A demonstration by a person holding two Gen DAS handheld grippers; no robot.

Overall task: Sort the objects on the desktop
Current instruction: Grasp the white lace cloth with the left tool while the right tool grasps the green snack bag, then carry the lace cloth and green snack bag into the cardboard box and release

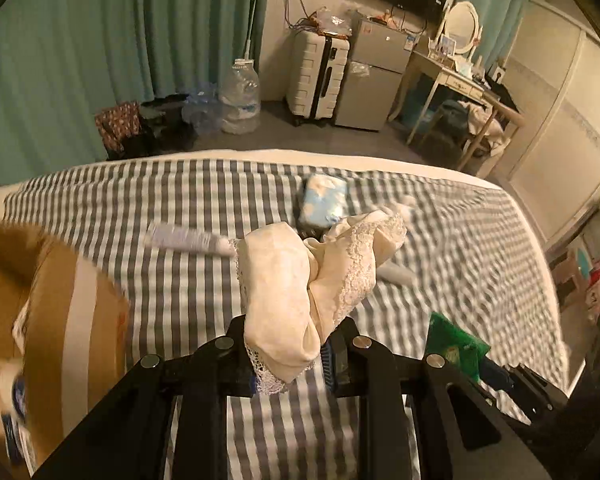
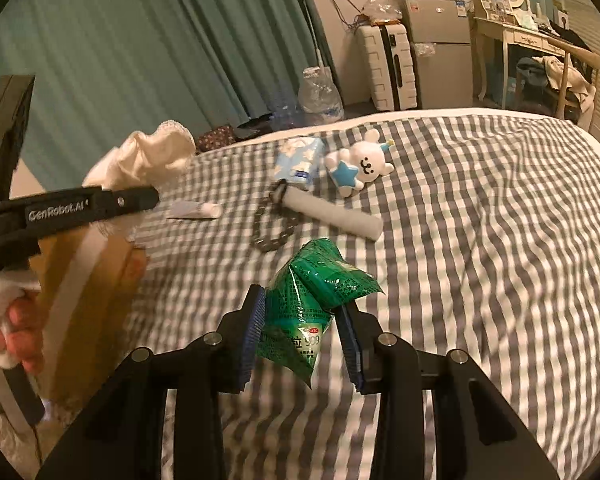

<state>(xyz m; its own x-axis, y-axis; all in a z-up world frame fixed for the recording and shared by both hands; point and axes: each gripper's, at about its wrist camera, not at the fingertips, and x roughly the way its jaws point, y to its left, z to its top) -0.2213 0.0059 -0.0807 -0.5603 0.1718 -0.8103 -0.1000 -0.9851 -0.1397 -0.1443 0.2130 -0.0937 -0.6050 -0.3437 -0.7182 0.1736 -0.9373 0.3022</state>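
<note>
From the left wrist camera, the left gripper (image 1: 290, 350) is clenched on a cream lace-trimmed cloth (image 1: 300, 276), which hangs bunched between its pads above the checked bed cover (image 1: 180, 280). At the bed's left edge stands an open cardboard box (image 1: 60, 300) with pale tape down its side; its contents are too blurred to name. Further up the bed lie a blurred white tube (image 1: 188, 238) and a blue tissue pack (image 1: 324, 204) with white clouds. A green sachet (image 1: 456, 344) shows at the lower right. From the right wrist camera, the right gripper (image 2: 304, 332) is clamped on that green sachet (image 2: 312, 304), lifted off the cover; its label carries a red "OTC" oval and the digits "999", the rest too small to read. Toward the far edge lie the tissue pack (image 2: 298, 160), a white bear toy (image 2: 360, 168) holding a blue star, a grey foam roll (image 2: 332, 216) and a dark bead loop (image 2: 272, 228). The left tool's arm (image 2: 96, 206) reads "GenRobot.AI", and a hand (image 2: 8, 336) grips its handle beside the box (image 2: 84, 300).
</note>
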